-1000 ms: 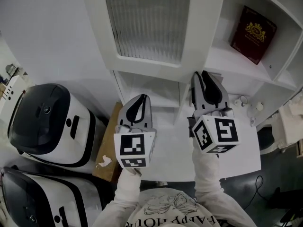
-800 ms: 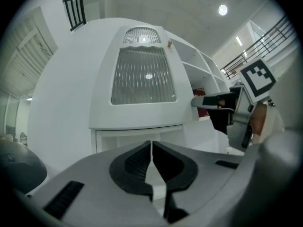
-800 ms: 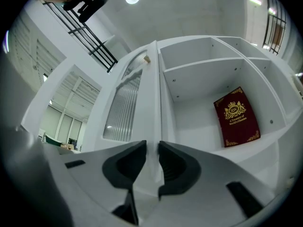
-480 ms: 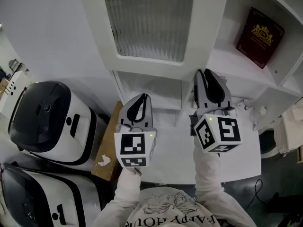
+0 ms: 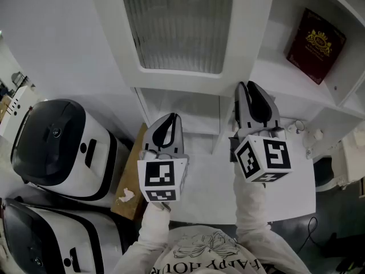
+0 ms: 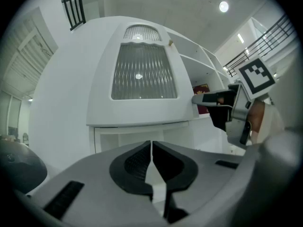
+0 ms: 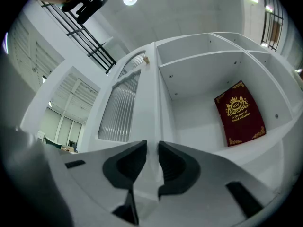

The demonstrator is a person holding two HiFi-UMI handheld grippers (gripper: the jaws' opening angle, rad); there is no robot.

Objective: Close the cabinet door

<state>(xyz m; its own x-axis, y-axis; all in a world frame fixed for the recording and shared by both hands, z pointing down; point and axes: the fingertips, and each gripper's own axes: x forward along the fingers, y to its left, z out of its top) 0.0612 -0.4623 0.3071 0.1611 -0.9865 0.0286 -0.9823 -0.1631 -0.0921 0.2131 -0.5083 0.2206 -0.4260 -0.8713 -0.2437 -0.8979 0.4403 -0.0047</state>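
Cabinet door: top cut off at 12 o'clock edge of head view. Lower appliance: cropped at 7 o'clock corner. Small items, 3 o'clock in head view: too small to be identified. Right gripper: contact with door edge not resolved.

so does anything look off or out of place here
Only small things: a crumpled white scrap lies on the brown board beside the cabinet, like litter, and the red book leans tilted on its shelf. Nothing looks spilled or broken.
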